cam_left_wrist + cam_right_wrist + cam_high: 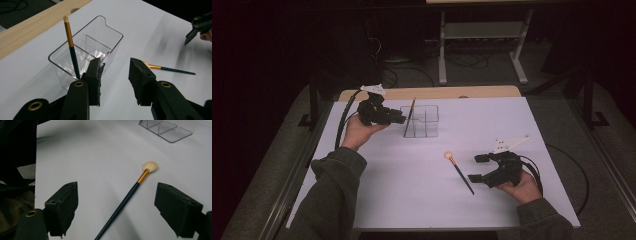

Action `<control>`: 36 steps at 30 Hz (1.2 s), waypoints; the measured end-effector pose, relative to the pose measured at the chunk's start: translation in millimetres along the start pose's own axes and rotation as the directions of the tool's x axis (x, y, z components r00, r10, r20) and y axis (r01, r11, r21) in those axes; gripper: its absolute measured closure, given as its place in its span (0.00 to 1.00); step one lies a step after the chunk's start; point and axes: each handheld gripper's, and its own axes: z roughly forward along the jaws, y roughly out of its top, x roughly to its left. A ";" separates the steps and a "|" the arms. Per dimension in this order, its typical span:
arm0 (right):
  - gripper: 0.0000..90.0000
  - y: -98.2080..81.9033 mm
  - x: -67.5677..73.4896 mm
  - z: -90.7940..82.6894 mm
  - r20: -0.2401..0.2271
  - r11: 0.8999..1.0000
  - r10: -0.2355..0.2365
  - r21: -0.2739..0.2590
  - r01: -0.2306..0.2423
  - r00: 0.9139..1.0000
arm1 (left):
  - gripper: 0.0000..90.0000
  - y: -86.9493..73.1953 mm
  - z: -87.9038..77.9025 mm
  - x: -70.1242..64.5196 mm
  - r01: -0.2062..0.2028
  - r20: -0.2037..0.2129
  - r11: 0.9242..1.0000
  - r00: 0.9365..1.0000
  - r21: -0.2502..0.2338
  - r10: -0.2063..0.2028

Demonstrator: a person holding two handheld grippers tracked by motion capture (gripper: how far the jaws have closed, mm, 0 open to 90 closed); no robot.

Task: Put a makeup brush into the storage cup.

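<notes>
Both claws gape empty: right claw (116,212) over the flat brush (130,192), left claw (115,77) beside the clear organiser (112,32).

bench (522,130): white top, with a pale wood strip along the far edge
organizer (428,121): clear, colourless plastic, unpatterned
standing brush (71,47): cream tip, gold ferrule, dark blue-black handle
lying brush (130,192): cream bristle head, gold ferrule, dark navy handle
left gripper (115,77): black fingers, brass-coloured rivets; pale grey plate on top
right gripper (115,207): black fingers, one brass-coloured rivet; pale grey plate on top
sleeves (332,190): olive green, plain
</notes>
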 end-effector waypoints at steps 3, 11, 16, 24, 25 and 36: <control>0.20 0.2 0.2 -0.1 0.006 1.000 -0.002 0.001 0.002 1.000 | 0.67 -1.8 -0.7 -0.9 -0.003 -0.001 1.000 1.000 0.001 0.003; 0.20 0.6 0.4 0.2 0.010 1.000 -0.002 0.002 0.002 1.000 | 0.64 -5.5 -2.6 -4.4 -0.002 0.001 1.000 1.000 -0.006 0.002; 0.20 0.8 0.0 0.1 0.012 1.000 -0.004 0.001 0.004 1.000 | 0.61 -6.4 -3.6 -6.1 -0.016 0.003 1.000 1.000 0.003 0.016; 0.20 0.2 -2.1 -1.0 0.018 1.000 0.007 -0.004 -0.007 1.000 | 0.57 -6.1 -4.3 -9.7 -0.024 0.013 1.000 1.000 -0.001 0.024; 0.21 0.2 -2.1 -1.4 0.020 1.000 0.010 -0.005 -0.010 1.000 | 0.56 -6.1 -4.3 -9.9 -0.030 0.012 1.000 0.999 -0.004 0.030; 0.21 -0.3 -1.8 -2.8 0.027 1.000 0.014 -0.005 -0.014 1.000 | 0.50 -8.1 -5.6 -16.1 -0.041 0.014 0.999 0.999 0.006 0.040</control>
